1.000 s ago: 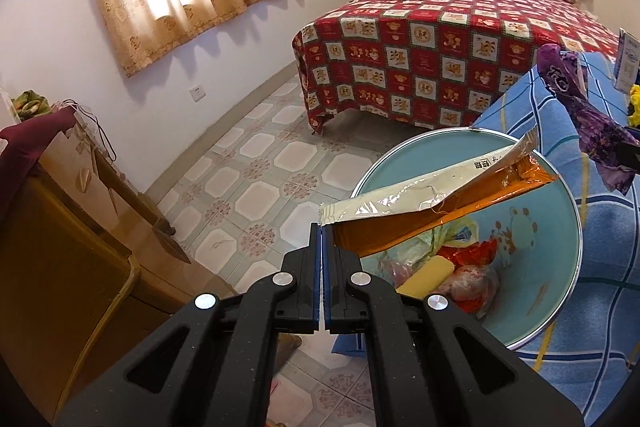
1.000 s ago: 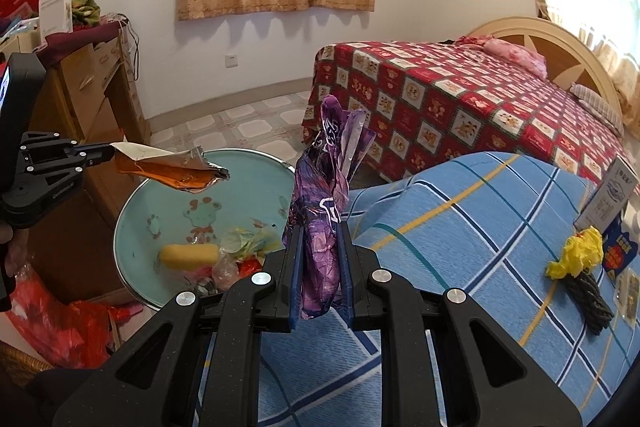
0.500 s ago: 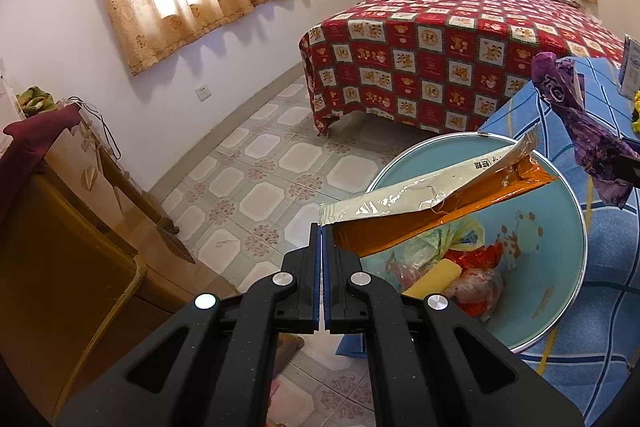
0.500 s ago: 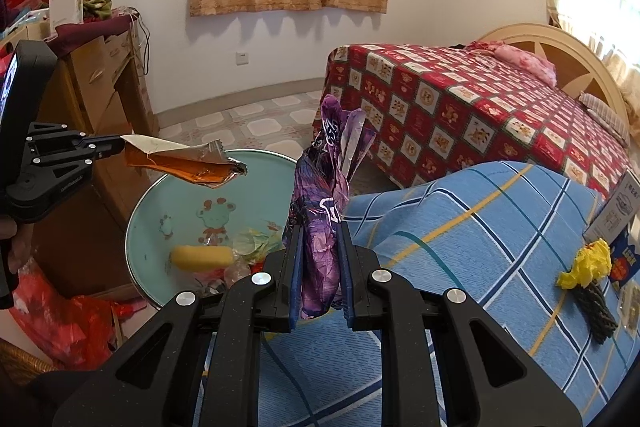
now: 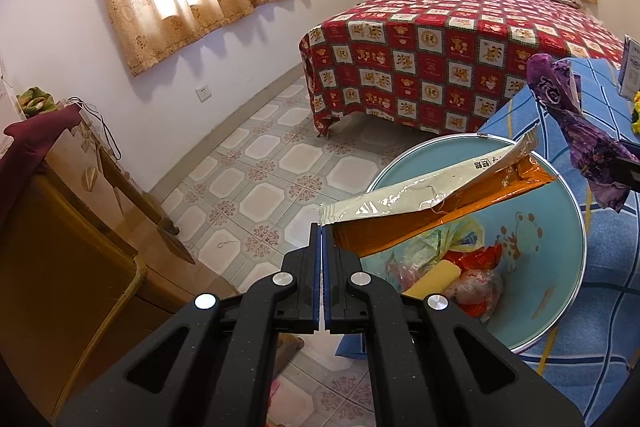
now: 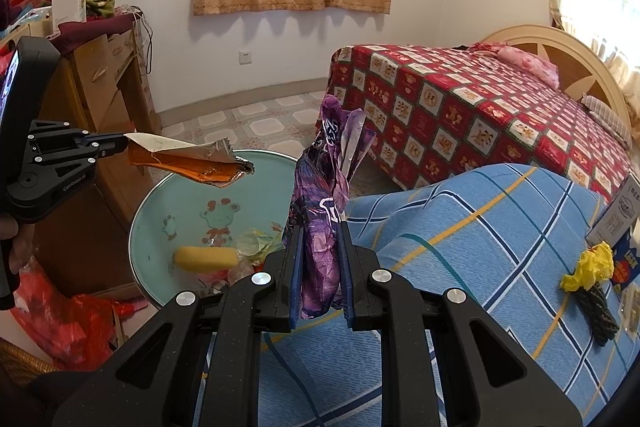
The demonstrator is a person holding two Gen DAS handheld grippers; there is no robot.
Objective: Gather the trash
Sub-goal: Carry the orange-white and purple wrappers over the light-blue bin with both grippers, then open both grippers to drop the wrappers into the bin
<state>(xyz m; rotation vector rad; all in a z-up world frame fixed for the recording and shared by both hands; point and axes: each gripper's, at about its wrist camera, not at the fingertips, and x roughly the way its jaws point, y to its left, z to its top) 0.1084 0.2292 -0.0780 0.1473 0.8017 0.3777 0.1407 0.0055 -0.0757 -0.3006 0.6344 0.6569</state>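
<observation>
My left gripper (image 5: 322, 227) is shut on the corner of an orange and silver foil wrapper (image 5: 432, 201), which hangs out over a light blue basin (image 5: 560, 267). The basin holds a yellow piece (image 5: 430, 279) and other crumpled trash. In the right wrist view the left gripper (image 6: 122, 143) holds the orange wrapper (image 6: 192, 163) above the basin (image 6: 176, 203). My right gripper (image 6: 320, 239) is shut on a crumpled purple wrapper (image 6: 324, 195), held upright beside the basin's right rim. The purple wrapper (image 5: 576, 127) also shows at the right of the left wrist view.
A blue checked cloth (image 6: 480, 227) covers the surface on the right, with a yellow and dark tassel (image 6: 592, 279) and a card (image 6: 620, 211) on it. A bed with a red quilt (image 6: 460, 115) stands behind. A wooden cabinet (image 5: 60, 227) and red bag (image 6: 60, 319) are on the left.
The right gripper with the purple wrapper has shifted slightly toward the basin. The left gripper keeps holding the orange wrapper in nearly the same place.
</observation>
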